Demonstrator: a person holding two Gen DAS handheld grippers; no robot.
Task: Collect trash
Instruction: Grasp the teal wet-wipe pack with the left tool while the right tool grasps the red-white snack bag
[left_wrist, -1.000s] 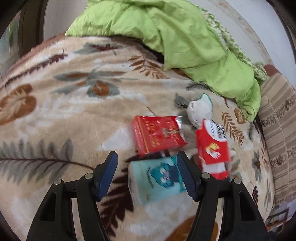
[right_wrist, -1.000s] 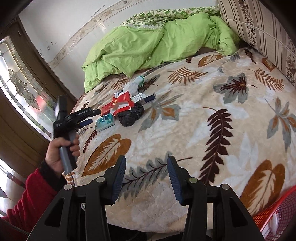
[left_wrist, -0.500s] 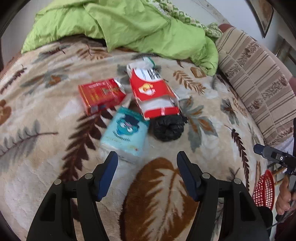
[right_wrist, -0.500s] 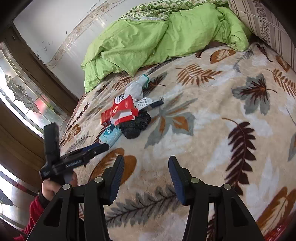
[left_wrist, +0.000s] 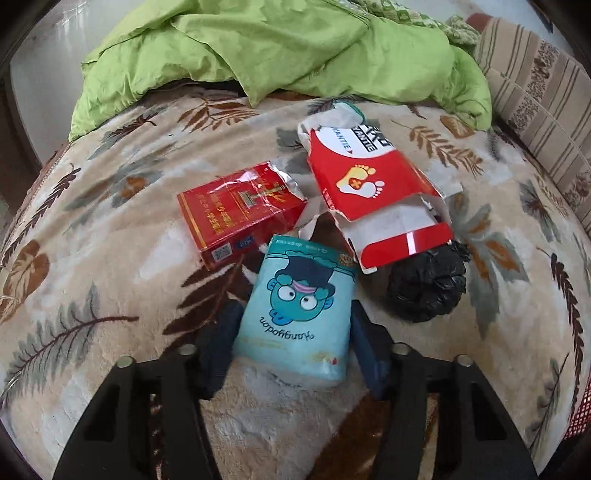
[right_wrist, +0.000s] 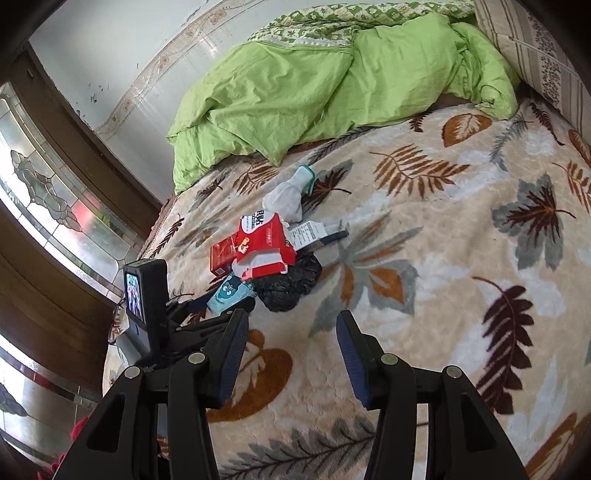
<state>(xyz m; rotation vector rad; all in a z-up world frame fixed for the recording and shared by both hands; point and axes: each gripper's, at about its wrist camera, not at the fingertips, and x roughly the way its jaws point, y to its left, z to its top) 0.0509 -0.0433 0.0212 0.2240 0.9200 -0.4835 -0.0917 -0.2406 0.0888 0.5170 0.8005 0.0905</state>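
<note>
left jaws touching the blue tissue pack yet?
Cannot tell. In the left wrist view the left gripper straddles the blue tissue pack, jaws closing, but the pack hides both pad faces.

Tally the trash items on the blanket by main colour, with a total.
Red: 2 (cigarette pack, torn carton)
Blue: 1 (tissue pack)
Black: 1 (bag)
White: 2 (wrapper, small box)
Total: 6

1. Torn red-and-white cardboard carton (left_wrist: 373, 184): "ANTIE" in red, cut off at its left edge; yellow-and-white footprints logo at centre.
2. Pale blue cartoon-face tissue pack (left_wrist: 295, 314): cursive wording upside down, illegible.
3. Red foil-topped cigarette pack (left_wrist: 240, 218), at 10 o'clock from tissue pack: gold characters, QR code, unreadable.
</note>
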